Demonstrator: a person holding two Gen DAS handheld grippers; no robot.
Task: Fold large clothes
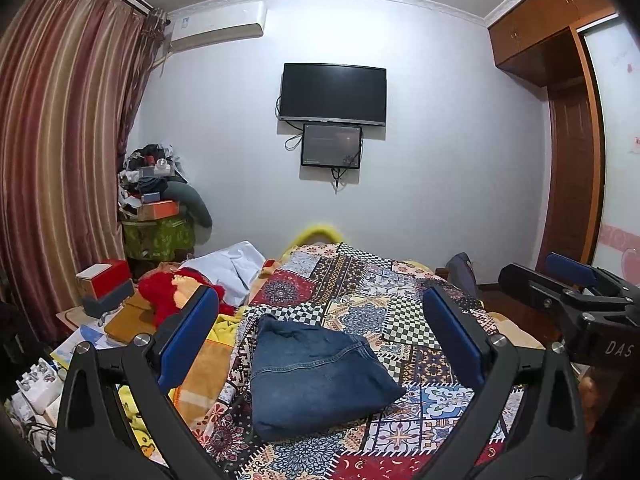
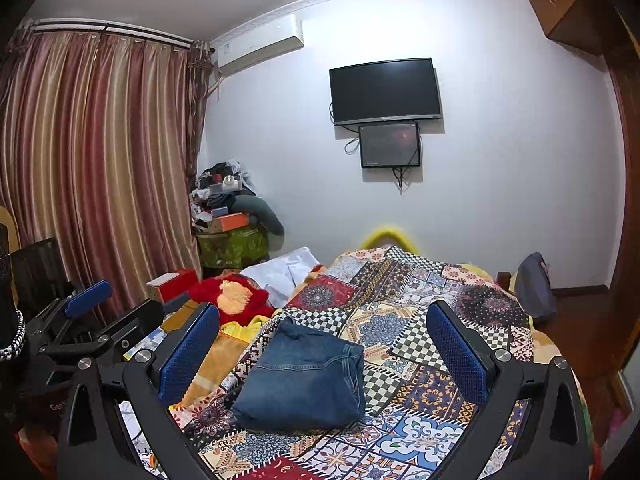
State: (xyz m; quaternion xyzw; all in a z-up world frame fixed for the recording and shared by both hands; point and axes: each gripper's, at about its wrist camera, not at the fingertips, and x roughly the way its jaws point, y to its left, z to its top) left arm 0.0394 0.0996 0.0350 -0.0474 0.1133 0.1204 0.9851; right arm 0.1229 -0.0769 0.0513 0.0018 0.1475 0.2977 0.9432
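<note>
Both grippers, the left gripper and the right gripper, are being held with fingers spread wide and nothing between them, above the bed. Folded blue jeans are lying as a compact bundle on the patchwork bedspread, apart from both.

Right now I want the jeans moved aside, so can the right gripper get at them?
Probably yes. The right gripper is open above the bed, and the folded jeans lie on the quilt directly ahead between its fingers, with nothing on top of them or in front.
</note>
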